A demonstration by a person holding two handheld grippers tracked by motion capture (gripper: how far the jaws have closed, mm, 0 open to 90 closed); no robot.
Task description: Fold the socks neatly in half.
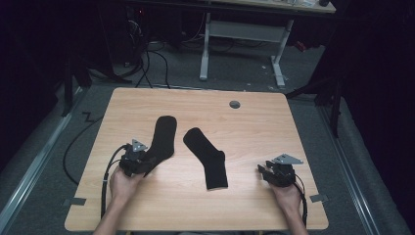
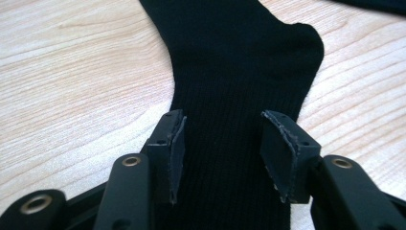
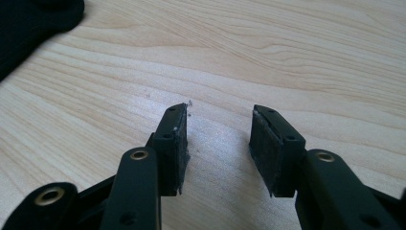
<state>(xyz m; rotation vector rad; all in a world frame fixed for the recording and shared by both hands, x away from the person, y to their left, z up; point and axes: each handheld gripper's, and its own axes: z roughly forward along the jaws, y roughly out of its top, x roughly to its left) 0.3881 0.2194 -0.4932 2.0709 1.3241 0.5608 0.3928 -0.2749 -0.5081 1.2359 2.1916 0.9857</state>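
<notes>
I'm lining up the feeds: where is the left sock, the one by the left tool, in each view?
High view: left sock lies left of centre, its near end at the left tool.
Left gripper view: it runs up the middle, between the open jaws of that tool.
Right gripper view: a black sock corner sits top left; which sock, I cannot tell.
Shared landmark: the wood-grain table.

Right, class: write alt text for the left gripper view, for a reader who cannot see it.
A black ribbed sock lies flat on a light wood-grain table, running up from between the open jaws of the left gripper. The jaws stand apart on either side of the sock's narrow part, not yet closed on it.
</notes>
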